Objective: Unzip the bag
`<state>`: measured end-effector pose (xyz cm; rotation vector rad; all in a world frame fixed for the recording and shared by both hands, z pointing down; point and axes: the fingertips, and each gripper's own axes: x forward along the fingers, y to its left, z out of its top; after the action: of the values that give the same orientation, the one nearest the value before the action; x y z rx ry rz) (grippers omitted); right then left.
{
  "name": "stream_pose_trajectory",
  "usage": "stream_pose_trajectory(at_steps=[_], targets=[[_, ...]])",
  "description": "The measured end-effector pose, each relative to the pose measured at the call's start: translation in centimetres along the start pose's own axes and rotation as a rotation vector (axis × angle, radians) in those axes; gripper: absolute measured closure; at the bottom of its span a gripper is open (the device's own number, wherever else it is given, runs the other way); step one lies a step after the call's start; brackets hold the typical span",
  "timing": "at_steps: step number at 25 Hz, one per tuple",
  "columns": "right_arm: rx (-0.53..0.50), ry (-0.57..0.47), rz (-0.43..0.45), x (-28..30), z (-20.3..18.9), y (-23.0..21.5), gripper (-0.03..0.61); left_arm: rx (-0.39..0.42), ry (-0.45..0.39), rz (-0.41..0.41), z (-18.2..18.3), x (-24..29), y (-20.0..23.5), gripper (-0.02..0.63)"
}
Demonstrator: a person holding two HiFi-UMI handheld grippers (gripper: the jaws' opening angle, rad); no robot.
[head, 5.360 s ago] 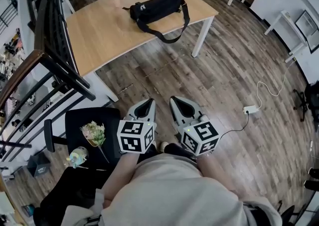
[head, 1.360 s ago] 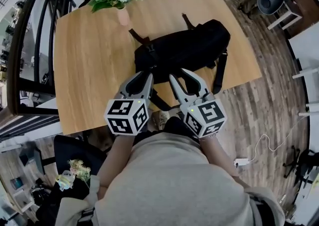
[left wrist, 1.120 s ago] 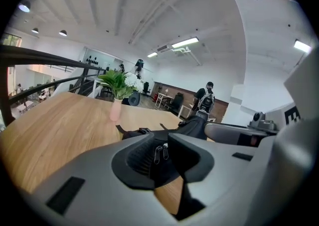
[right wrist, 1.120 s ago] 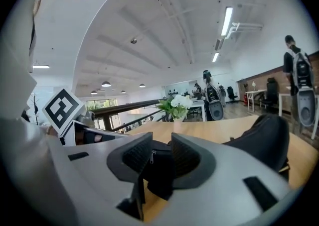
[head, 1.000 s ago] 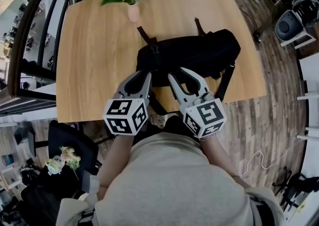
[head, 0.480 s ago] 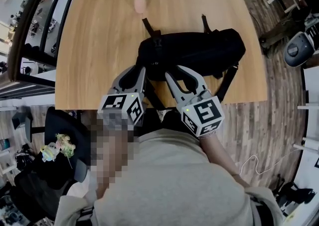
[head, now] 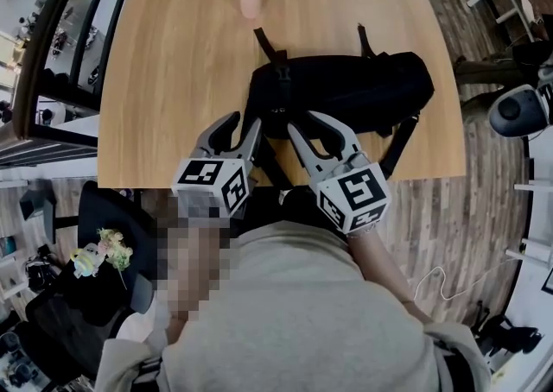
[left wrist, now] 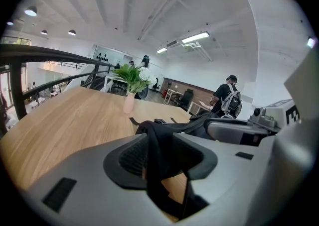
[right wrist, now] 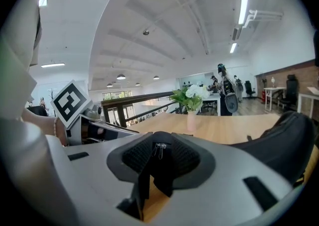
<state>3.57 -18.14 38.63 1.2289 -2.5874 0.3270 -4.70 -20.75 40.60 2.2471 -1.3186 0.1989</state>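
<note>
One black, elongated bag lies centre frame on one wooden table. Two grippers: left gripper has just been opening, strap between its jaws, unpinched; right gripper stands spread around the zip pull.

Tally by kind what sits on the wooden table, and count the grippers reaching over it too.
Black bag: 1
Vase of flowers: 1
Grippers: 2, the left gripper, jaws just opening with the bag's strap between them, and the right gripper
Total: 4
</note>
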Motion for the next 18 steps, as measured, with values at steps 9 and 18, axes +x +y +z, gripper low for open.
stream_pose_trajectory(at_steps=[9,18], targets=[[-0.067,0.027,-0.054,0.7,0.4,-0.5,0.480,-0.069,0.061,-0.055,-0.8,1.0,1.1,0.456],[-0.341,0.111,-0.053,1.7,0.0,-0.2,0.479,-0.183,0.111,-0.144,-2.7,1.9,1.2,0.457]])
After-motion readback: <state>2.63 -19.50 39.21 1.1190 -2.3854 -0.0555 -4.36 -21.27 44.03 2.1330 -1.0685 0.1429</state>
